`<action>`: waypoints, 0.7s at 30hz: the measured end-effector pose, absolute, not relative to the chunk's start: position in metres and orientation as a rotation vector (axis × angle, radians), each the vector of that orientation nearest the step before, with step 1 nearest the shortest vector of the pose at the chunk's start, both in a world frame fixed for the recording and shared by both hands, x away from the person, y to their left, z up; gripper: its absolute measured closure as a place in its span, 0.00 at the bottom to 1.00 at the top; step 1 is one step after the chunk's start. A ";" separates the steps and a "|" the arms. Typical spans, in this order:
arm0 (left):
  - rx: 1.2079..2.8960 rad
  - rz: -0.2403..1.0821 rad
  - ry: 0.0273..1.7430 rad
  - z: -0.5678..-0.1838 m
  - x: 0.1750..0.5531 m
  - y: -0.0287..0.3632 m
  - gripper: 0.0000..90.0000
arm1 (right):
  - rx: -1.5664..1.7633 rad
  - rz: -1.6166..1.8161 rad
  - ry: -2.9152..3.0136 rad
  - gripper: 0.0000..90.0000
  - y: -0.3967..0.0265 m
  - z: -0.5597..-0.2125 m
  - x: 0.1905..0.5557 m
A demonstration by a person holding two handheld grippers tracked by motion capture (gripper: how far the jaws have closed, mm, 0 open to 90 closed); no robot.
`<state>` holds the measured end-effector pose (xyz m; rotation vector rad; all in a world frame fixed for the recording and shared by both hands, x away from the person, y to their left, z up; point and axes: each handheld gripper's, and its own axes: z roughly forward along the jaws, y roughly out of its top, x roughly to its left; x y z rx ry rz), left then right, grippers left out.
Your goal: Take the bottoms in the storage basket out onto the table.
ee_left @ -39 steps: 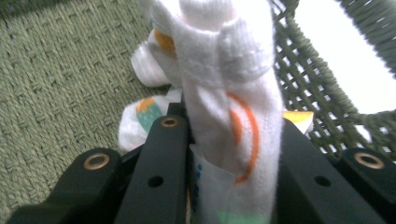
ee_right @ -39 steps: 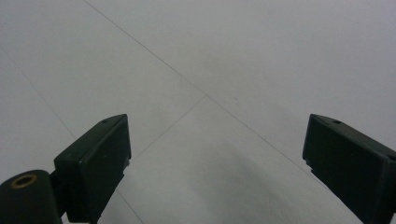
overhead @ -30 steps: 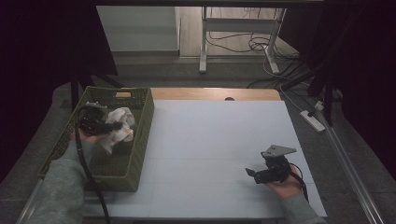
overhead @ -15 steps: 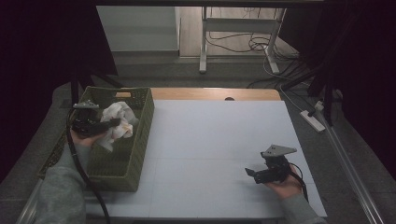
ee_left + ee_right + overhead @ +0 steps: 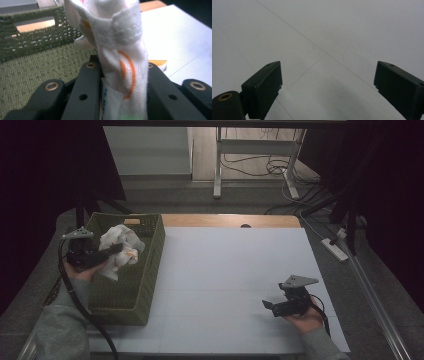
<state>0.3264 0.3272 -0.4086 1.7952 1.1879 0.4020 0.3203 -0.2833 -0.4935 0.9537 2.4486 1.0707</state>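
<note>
Left tool [image 5: 117,248], clamped on the white cloth [image 5: 120,245], had lifted it higher above the green basket [image 5: 150,265]; right tool [image 5: 270,305] sat wide open, empty, on the table [image 5: 225,270].

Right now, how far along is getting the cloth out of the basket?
Done: the left gripper has clamped the white cloth and holds it above the green basket. In hand: carrying it. Left: setting it on the table; the right gripper waits there, open.

green basket [image 5: 145,270] on white table [image 5: 235,270]
</note>
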 end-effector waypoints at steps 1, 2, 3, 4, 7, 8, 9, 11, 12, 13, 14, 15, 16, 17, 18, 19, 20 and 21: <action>1.784 0.397 1.180 -0.408 0.325 0.328 0.88 | 0.953 1.071 2.450 0.09 -0.283 -0.493 0.320; 1.776 0.401 1.182 -0.406 0.324 0.328 0.88 | 0.953 1.074 2.450 0.09 -0.283 -0.493 0.320; 1.775 0.414 1.194 -0.405 0.323 0.328 0.88 | 0.952 1.071 2.448 0.09 -0.283 -0.493 0.320; 1.768 0.423 1.201 -0.404 0.322 0.328 0.88 | 0.952 1.071 2.448 0.09 -0.283 -0.493 0.320; 1.755 0.435 1.198 -0.401 0.320 0.328 0.88 | 0.947 1.069 2.449 0.09 -0.283 -0.493 0.320; 1.749 0.440 1.193 -0.400 0.318 0.328 0.88 | 0.942 1.059 2.451 0.09 -0.283 -0.493 0.320; 1.749 0.440 1.193 -0.400 0.318 0.328 0.88 | 0.942 1.059 2.451 0.09 -0.283 -0.493 0.320; 1.737 0.436 1.183 -0.398 0.317 0.328 0.88 | 0.945 1.061 2.447 0.09 -0.284 -0.493 0.320; 1.731 0.433 1.177 -0.397 0.316 0.328 0.88 | 0.944 1.060 2.447 0.09 -0.283 -0.493 0.320; 1.725 0.433 1.171 -0.396 0.316 0.328 0.88 | 0.941 1.058 2.447 0.09 -0.283 -0.493 0.320; 1.709 0.418 1.159 -0.396 0.315 0.328 0.88 | 0.938 1.052 2.449 0.09 -0.283 -0.493 0.320; 1.694 0.400 1.146 -0.396 0.315 0.329 0.88 | 0.938 1.052 2.449 0.09 -0.283 -0.493 0.320; 1.679 0.389 1.137 -0.395 0.314 0.331 0.88 | 0.938 1.048 2.450 0.09 -0.283 -0.493 0.320; 1.678 0.394 1.140 -0.394 0.314 0.331 0.88 | 0.937 1.045 2.451 0.09 -0.283 -0.494 0.320; 1.678 0.399 1.142 -0.394 0.313 0.331 0.88 | 0.937 1.045 2.451 0.09 -0.283 -0.494 0.320; 1.674 0.394 1.138 -0.394 0.313 0.331 0.88 | 0.938 1.044 2.450 0.09 -0.283 -0.494 0.320; 1.669 0.392 1.136 -0.394 0.312 0.331 0.88 | 0.940 1.043 2.449 0.09 -0.283 -0.494 0.320; 1.669 0.392 1.136 -0.394 0.312 0.331 0.88 | 0.940 1.043 2.449 0.09 -0.283 -0.494 0.320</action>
